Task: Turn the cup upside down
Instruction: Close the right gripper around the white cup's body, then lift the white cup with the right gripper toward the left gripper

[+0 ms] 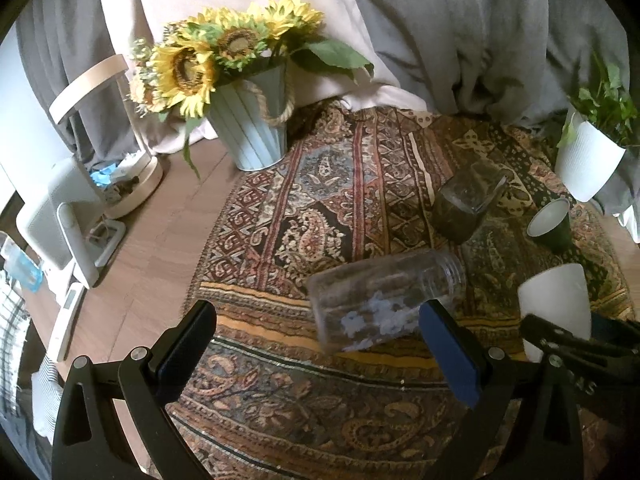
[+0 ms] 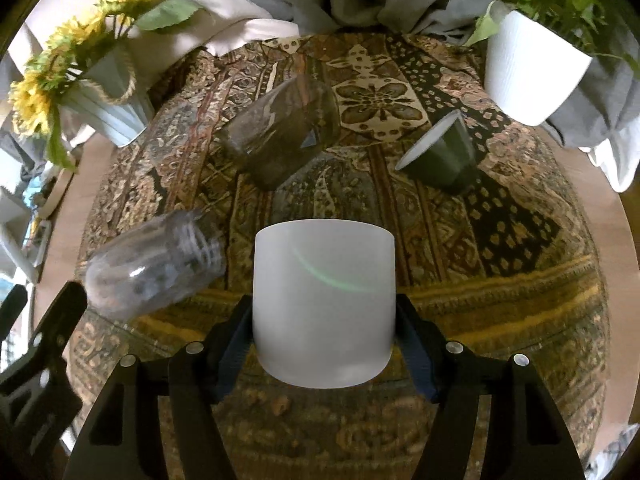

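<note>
A white cup [image 2: 324, 304] is held between the pads of my right gripper [image 2: 324, 340], which is shut on its sides; the cup's mouth is not visible. The same cup [image 1: 556, 300] shows at the right in the left wrist view, with the right gripper [image 1: 568, 340] on it. My left gripper [image 1: 316, 344] is open and empty above the patterned cloth [image 1: 320, 400], just in front of a clear plastic jar [image 1: 384, 300] lying on its side.
A dark glass tumbler [image 2: 280, 136] and a dark green cup [image 2: 440, 152] lie tipped on the cloth. A pail of sunflowers [image 1: 252, 120] stands back left, a white plant pot [image 2: 532, 72] back right. Draped fabric lies behind.
</note>
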The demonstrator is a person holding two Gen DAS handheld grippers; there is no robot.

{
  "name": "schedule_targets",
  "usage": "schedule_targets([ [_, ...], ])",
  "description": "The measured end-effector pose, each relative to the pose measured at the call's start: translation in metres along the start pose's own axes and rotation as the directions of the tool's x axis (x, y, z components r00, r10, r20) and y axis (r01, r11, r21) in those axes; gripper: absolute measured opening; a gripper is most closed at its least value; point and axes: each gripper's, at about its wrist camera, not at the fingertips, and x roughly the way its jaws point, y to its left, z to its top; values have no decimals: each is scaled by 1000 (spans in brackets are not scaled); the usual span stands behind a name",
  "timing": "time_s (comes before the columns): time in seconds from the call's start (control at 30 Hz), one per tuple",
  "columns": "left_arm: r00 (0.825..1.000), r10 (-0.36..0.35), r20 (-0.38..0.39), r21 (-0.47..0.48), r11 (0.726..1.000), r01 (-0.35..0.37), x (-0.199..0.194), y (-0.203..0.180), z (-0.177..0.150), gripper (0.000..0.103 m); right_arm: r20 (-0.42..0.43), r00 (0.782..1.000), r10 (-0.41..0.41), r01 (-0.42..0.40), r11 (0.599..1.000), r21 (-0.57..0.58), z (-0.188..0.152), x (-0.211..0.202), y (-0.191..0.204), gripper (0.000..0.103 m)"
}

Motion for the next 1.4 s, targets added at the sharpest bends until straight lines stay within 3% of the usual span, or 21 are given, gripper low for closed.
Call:
schedule_targets([
  [0.23, 1000, -12, -4, 31, 999, 12, -13, 10, -17, 103, -13, 1000, 3, -3, 1000, 14, -34, -15, 8, 67],
  [0.47, 999, -13, -30, 59, 998, 15, -14, 14, -34, 103, -86, 996, 2, 0, 1000, 24, -65, 1, 17, 67],
  [0.93, 999, -3, -41, 59, 998, 5, -16, 11, -45, 103, -90, 996, -10, 11, 1000, 19, -77, 9, 16, 69],
  [1.03, 999, -7, -35, 55, 998, 9, -20, 11, -44, 103, -68, 998, -6, 8, 1000, 27, -77, 5, 13, 82],
  [1.23, 1000, -17, 8, 24, 1000, 17, -40, 13, -36, 103, -4, 1000, 9, -9, 997, 73, -80, -26, 3, 82],
  [1.4, 997, -69, 32, 32, 997, 68, -63, 3, -36, 103, 137, 990, -30, 14, 993, 115, -82, -76, -15, 82],
])
